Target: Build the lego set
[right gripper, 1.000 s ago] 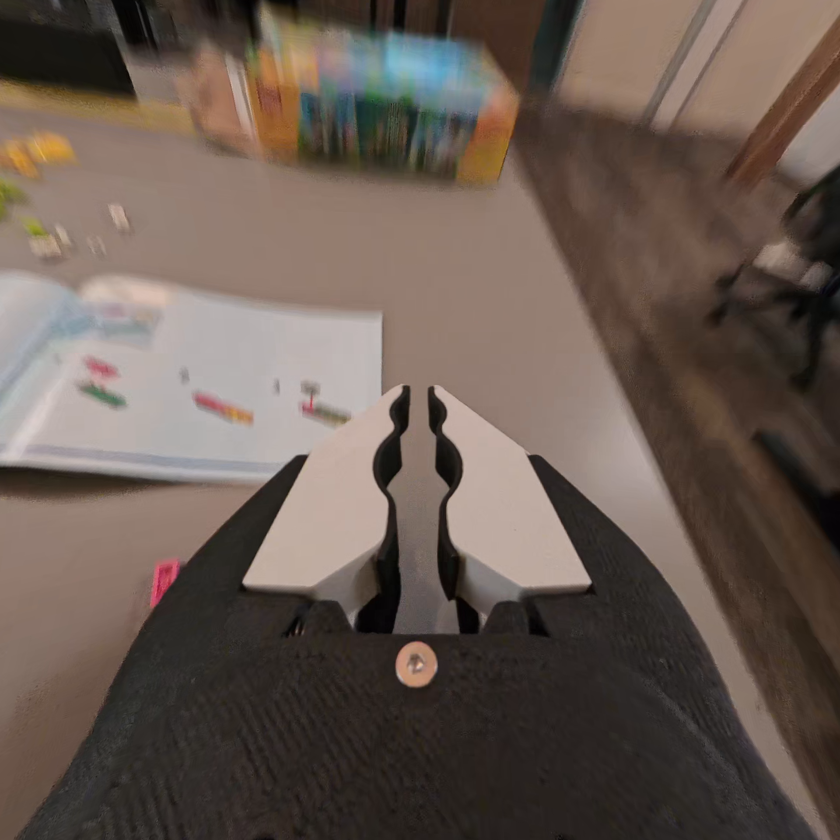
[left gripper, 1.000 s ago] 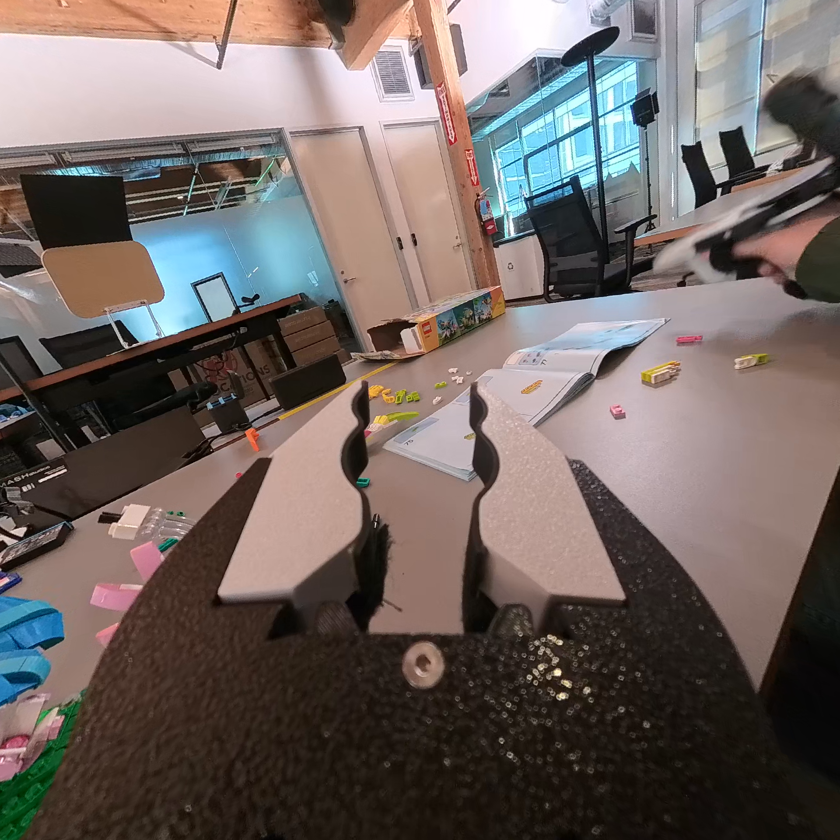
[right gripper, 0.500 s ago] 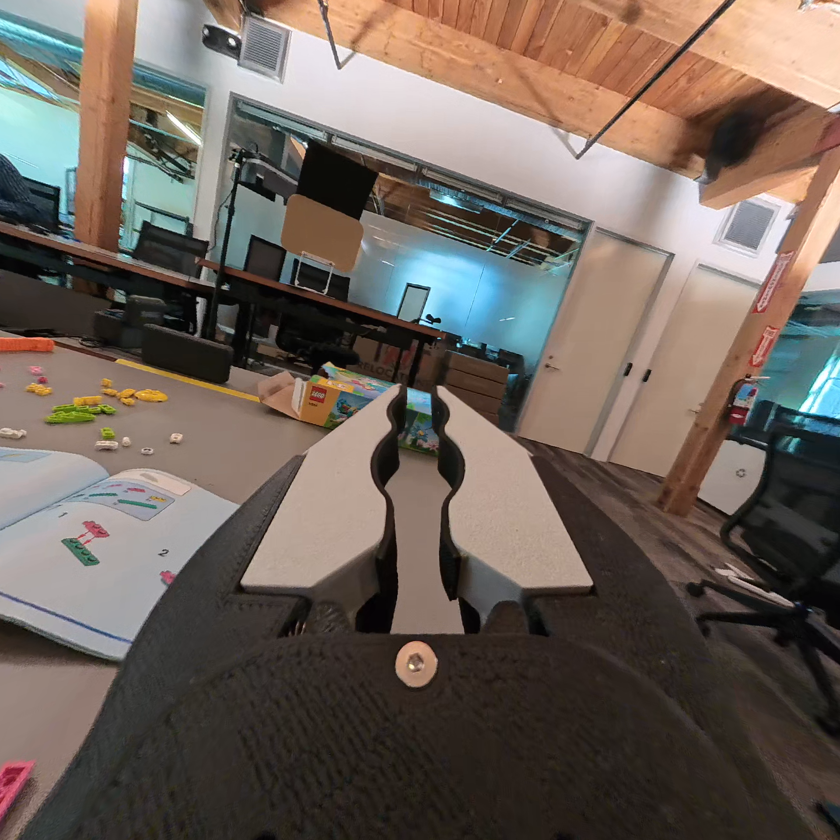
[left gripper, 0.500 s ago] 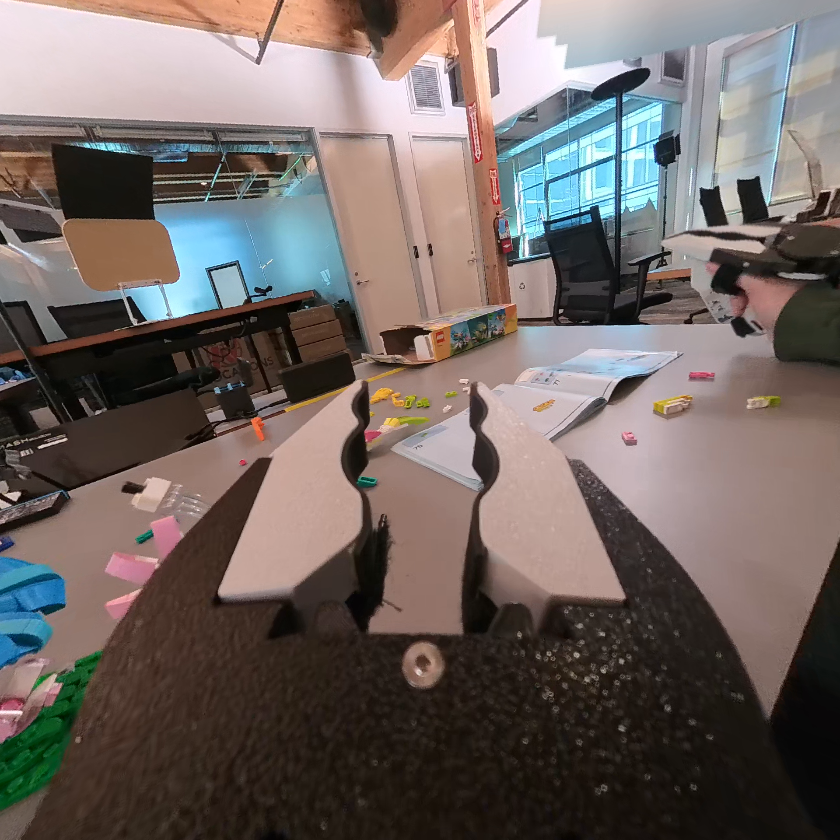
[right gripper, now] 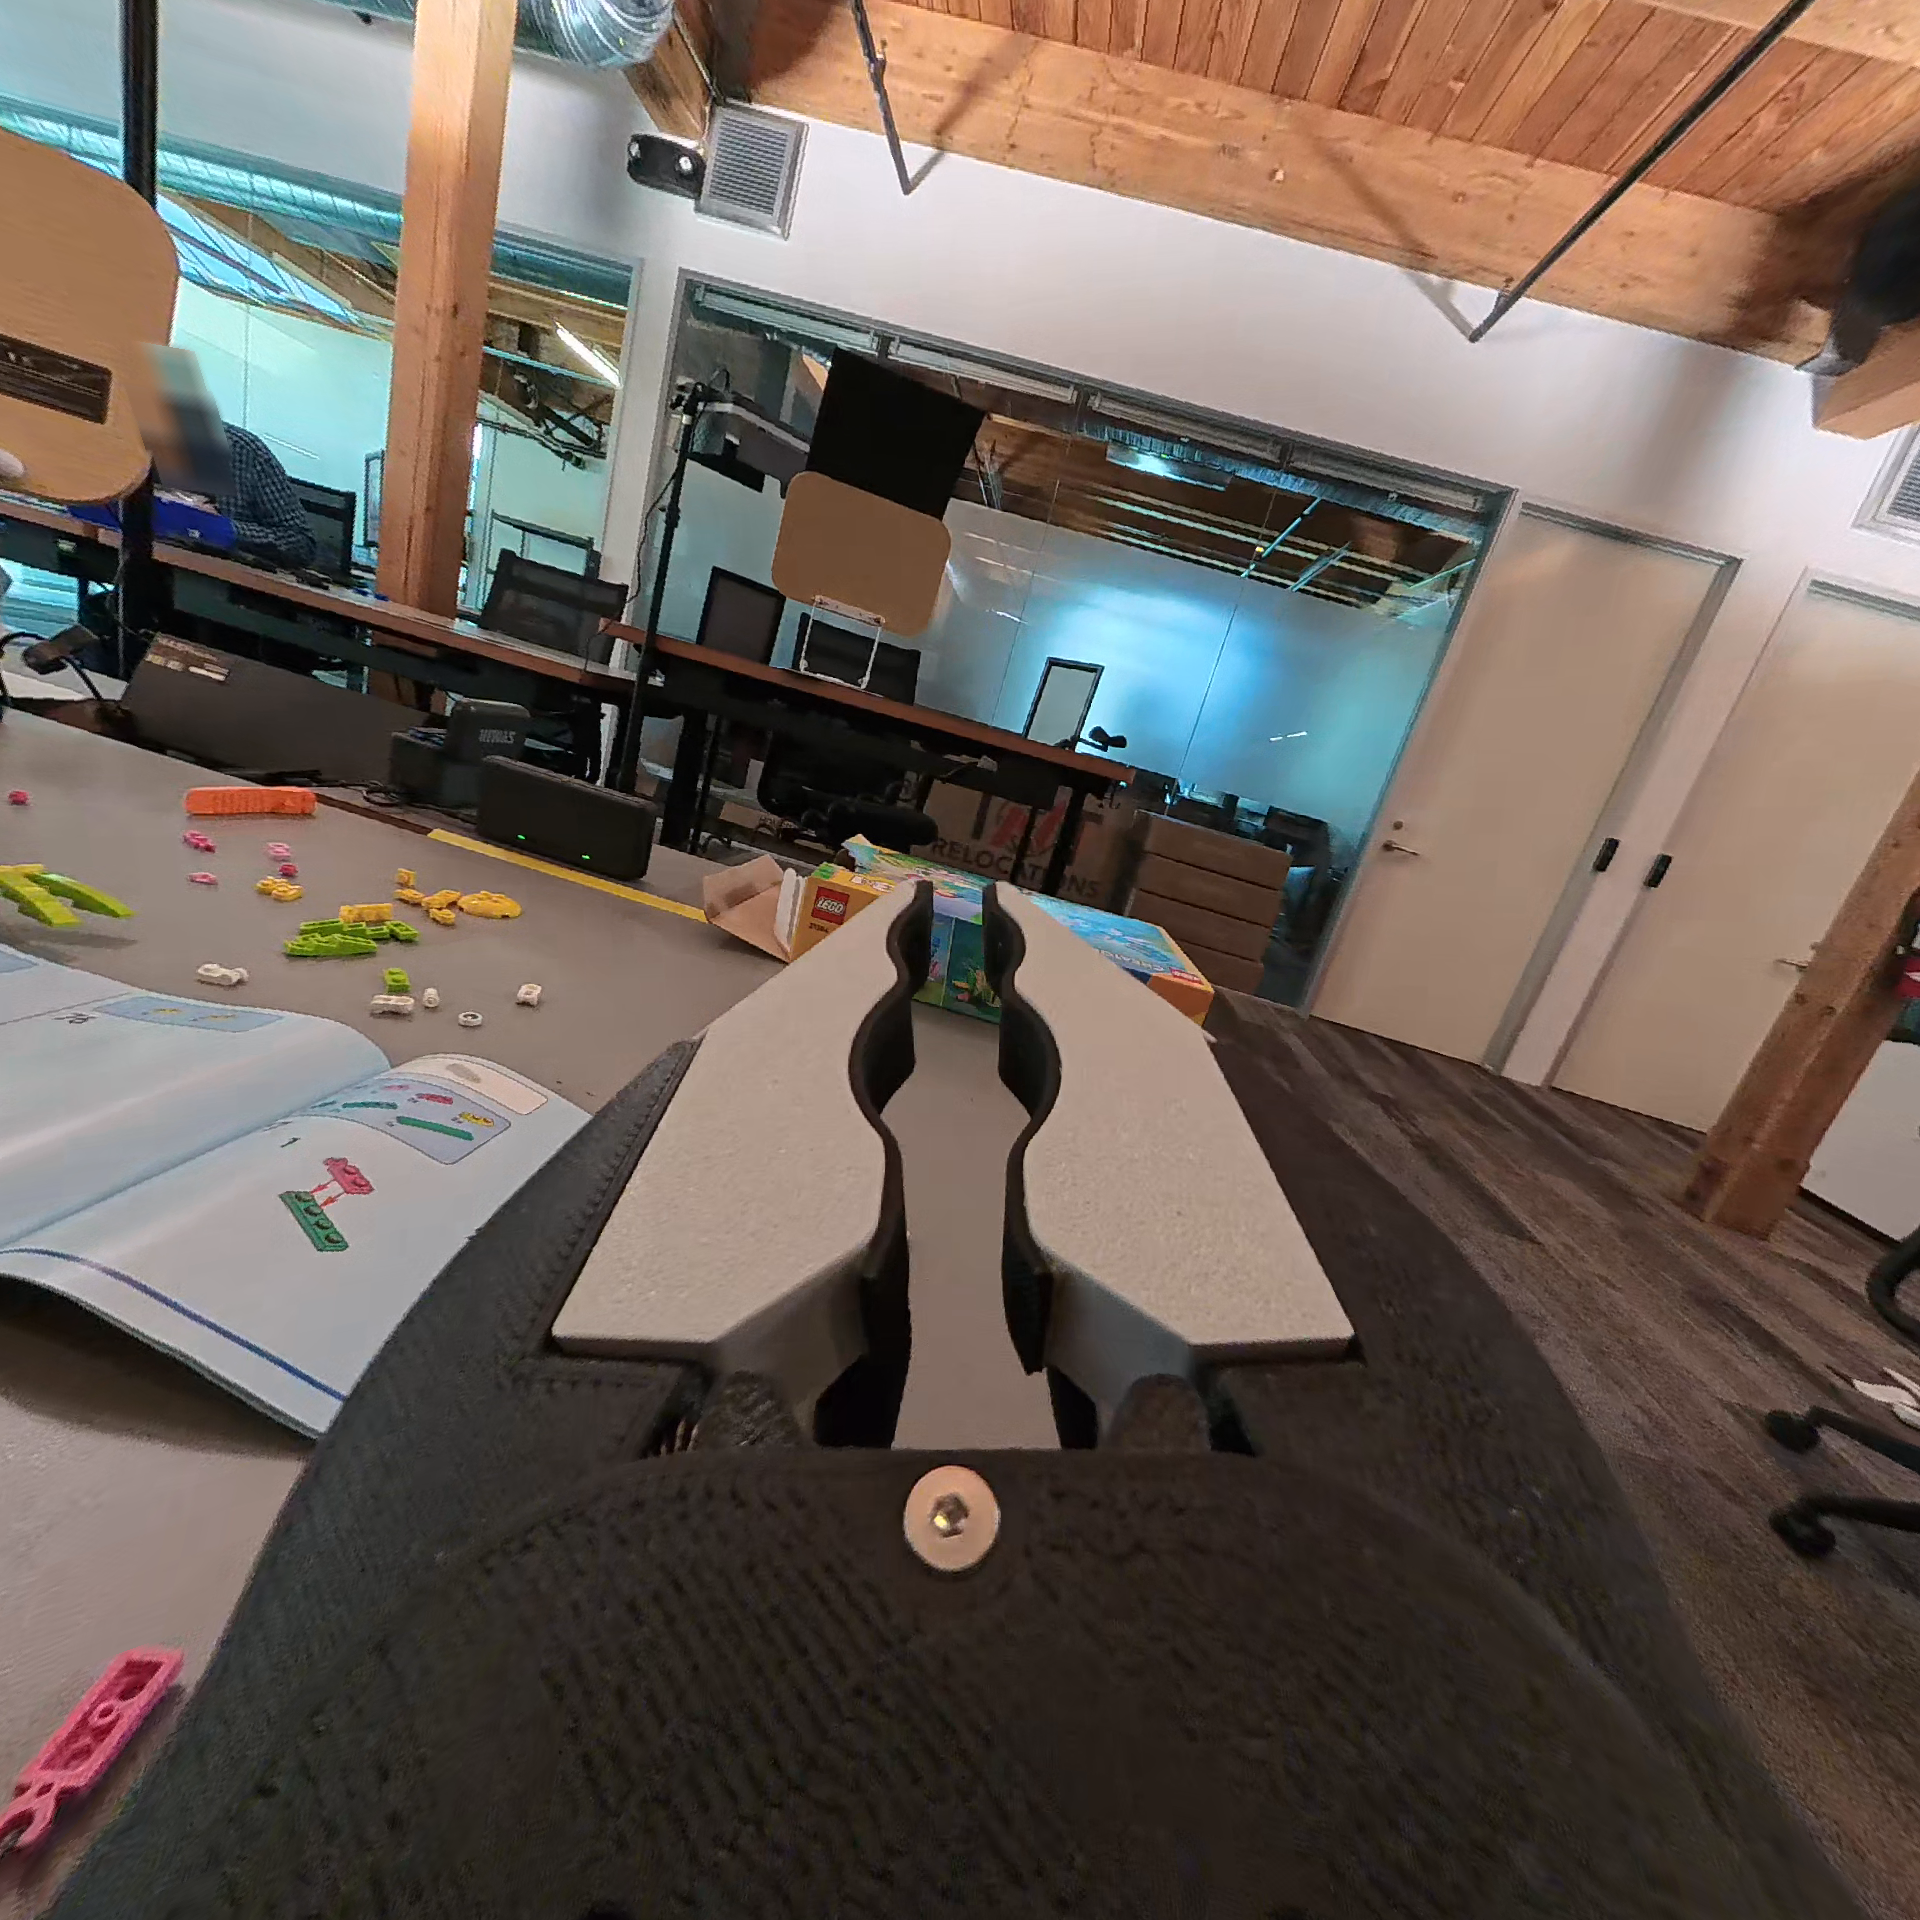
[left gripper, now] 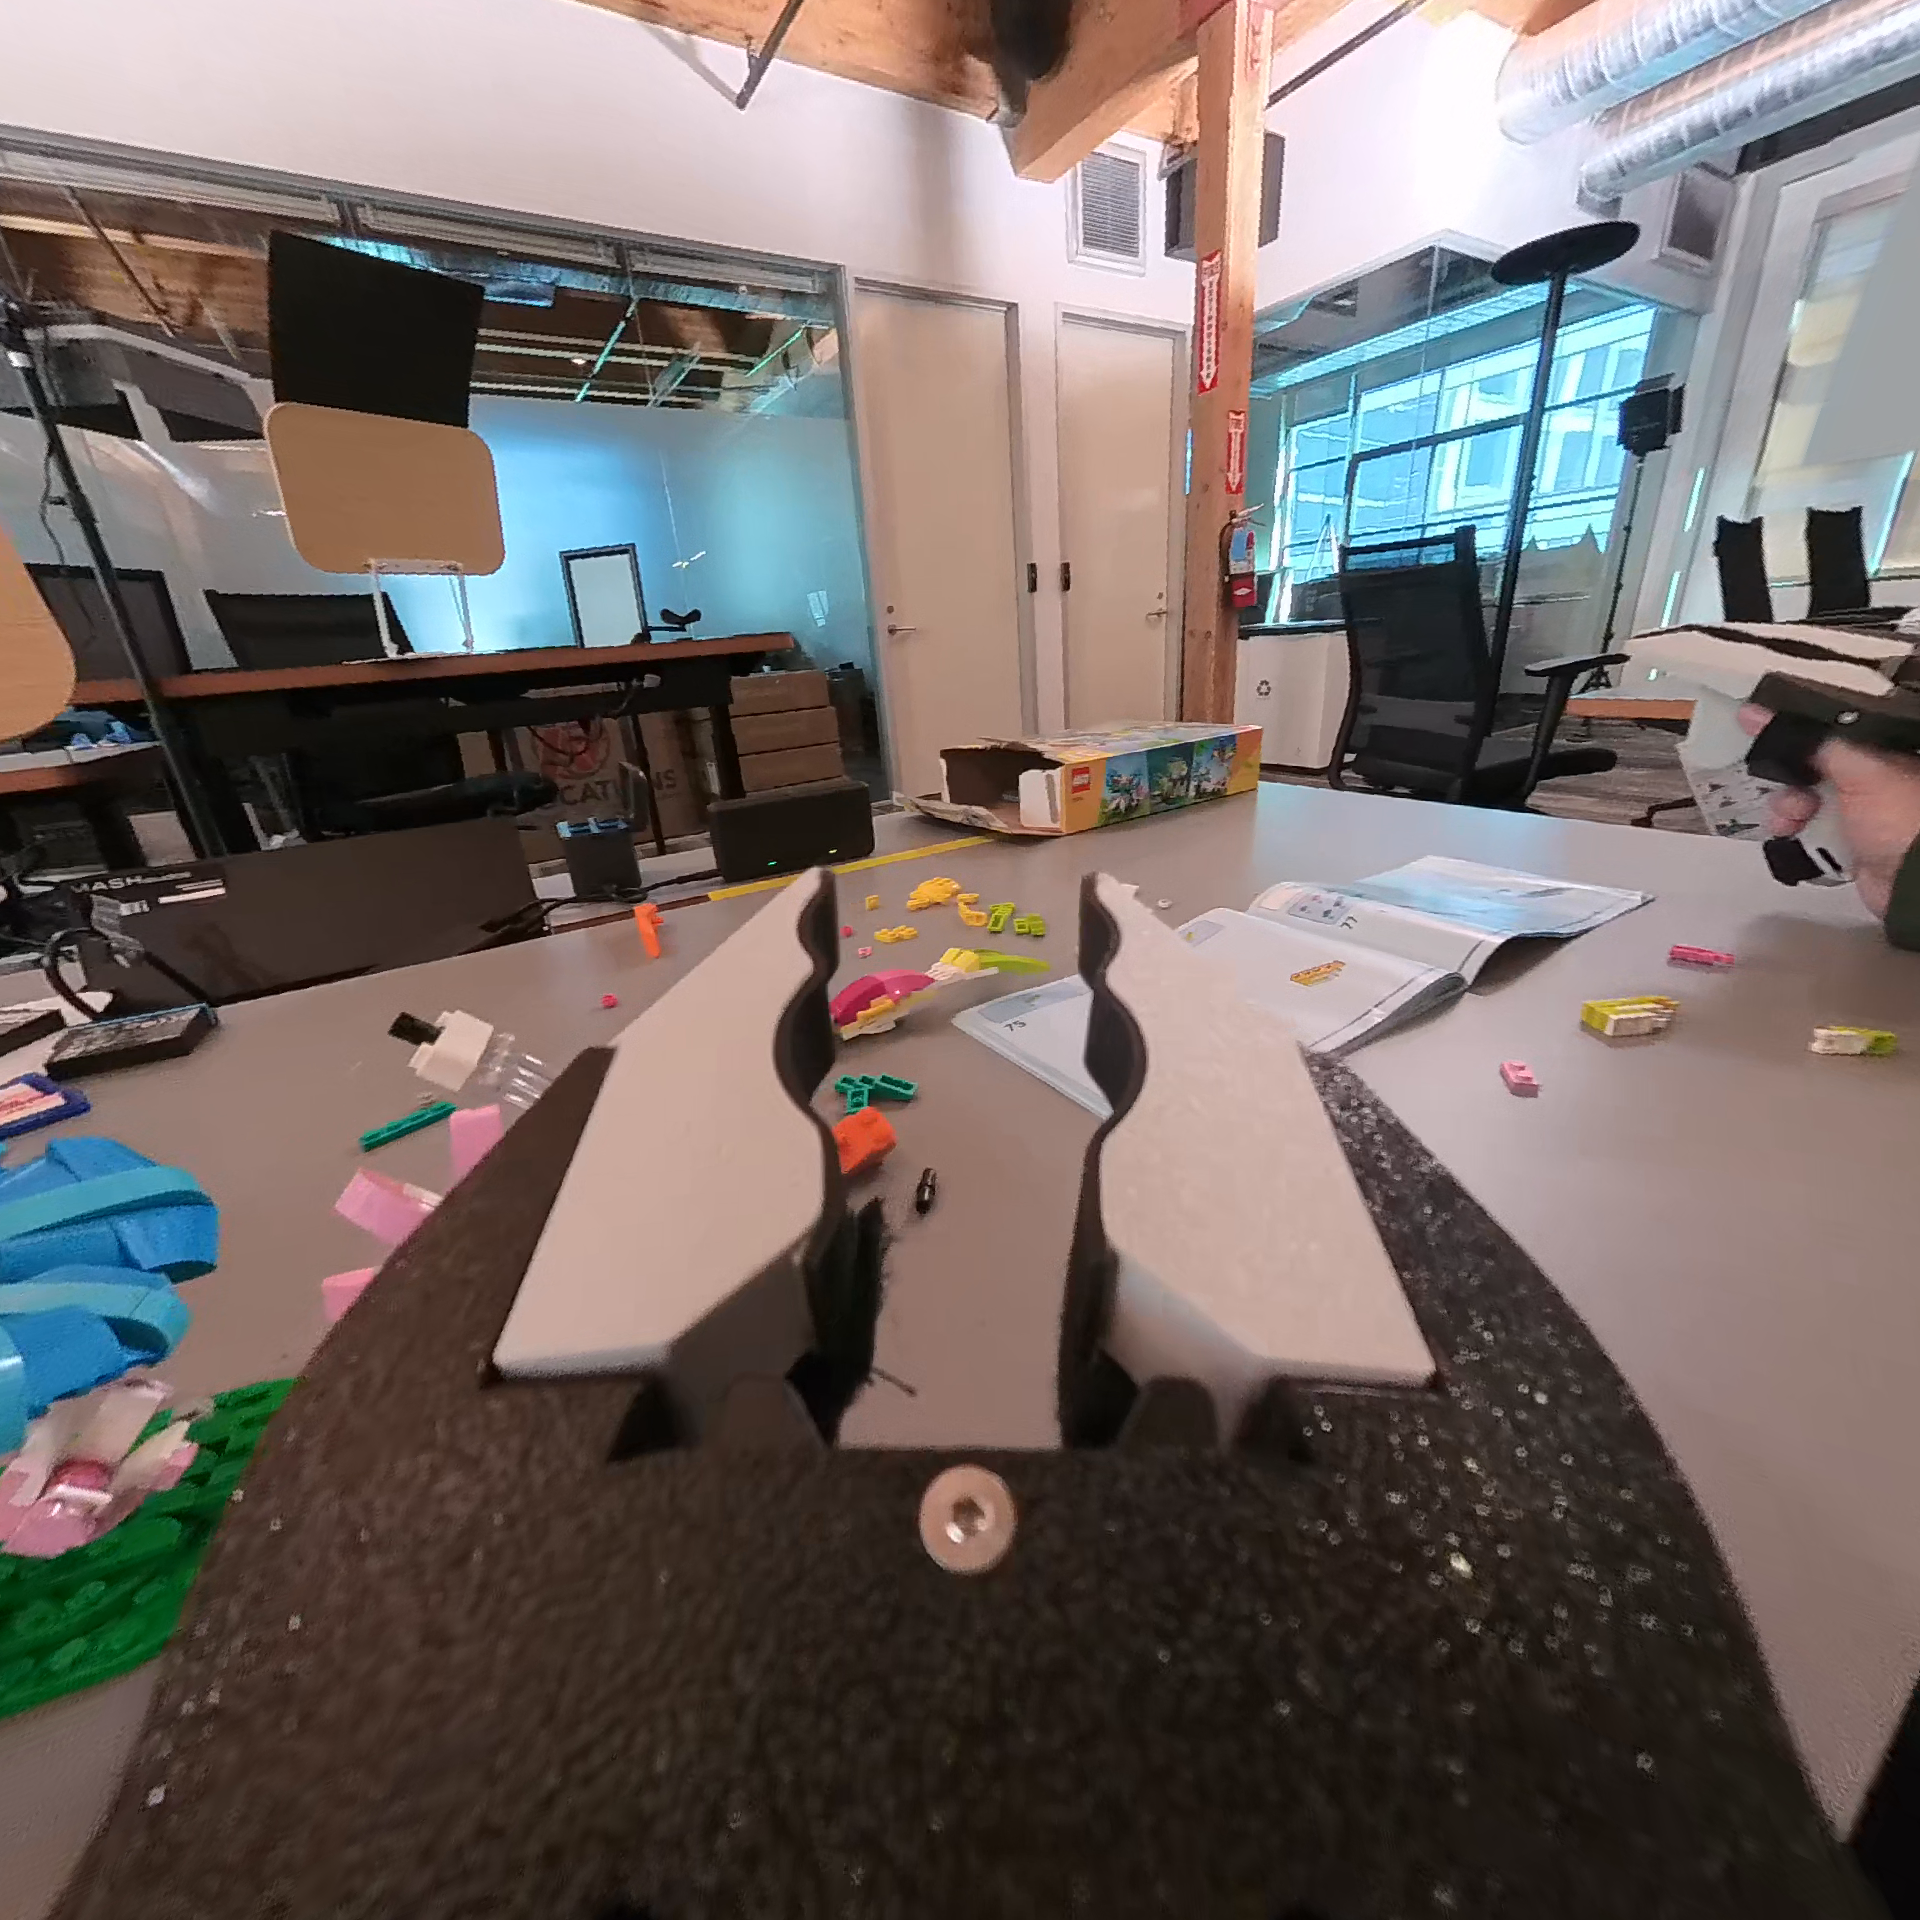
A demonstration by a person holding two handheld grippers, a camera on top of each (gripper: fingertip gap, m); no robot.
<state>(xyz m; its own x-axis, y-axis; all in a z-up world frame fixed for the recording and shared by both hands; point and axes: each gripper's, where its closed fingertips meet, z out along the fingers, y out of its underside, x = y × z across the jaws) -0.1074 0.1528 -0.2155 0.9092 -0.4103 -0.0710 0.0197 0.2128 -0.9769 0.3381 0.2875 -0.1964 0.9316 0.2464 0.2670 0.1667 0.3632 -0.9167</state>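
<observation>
My left gripper (left gripper: 956,904) is open and empty, held low over the grey table (left gripper: 1558,1195). An orange brick (left gripper: 868,1138), green pieces (left gripper: 878,1088) and a small black pin (left gripper: 925,1190) lie between and ahead of its fingers. A pink and yellow build (left gripper: 894,992) lies beyond. A green baseplate (left gripper: 94,1600) with pink parts is at the lower left. My right gripper (right gripper: 956,899) has only a narrow gap between its jaws and holds nothing. It points level towards the lego box (right gripper: 1039,956). It also shows at the far right of the left wrist view (left gripper: 1766,665).
An open instruction booklet (left gripper: 1351,956) lies mid-table and shows in the right wrist view (right gripper: 208,1122). Yellow and lime pieces (right gripper: 364,925) are scattered behind it. A pink plate (right gripper: 88,1745) lies near. Blue curved parts (left gripper: 83,1247) sit left. The table edge and floor (right gripper: 1558,1299) are at the right. One gripper's finger ends stand about 45 cm off the other's. My left tips are roughly 20 cm from the green baseplate (left gripper: 94,1600).
My right gripper swung up from pointing down at the table to pointing level across the room. My left gripper tilted up a little and stayed open.
</observation>
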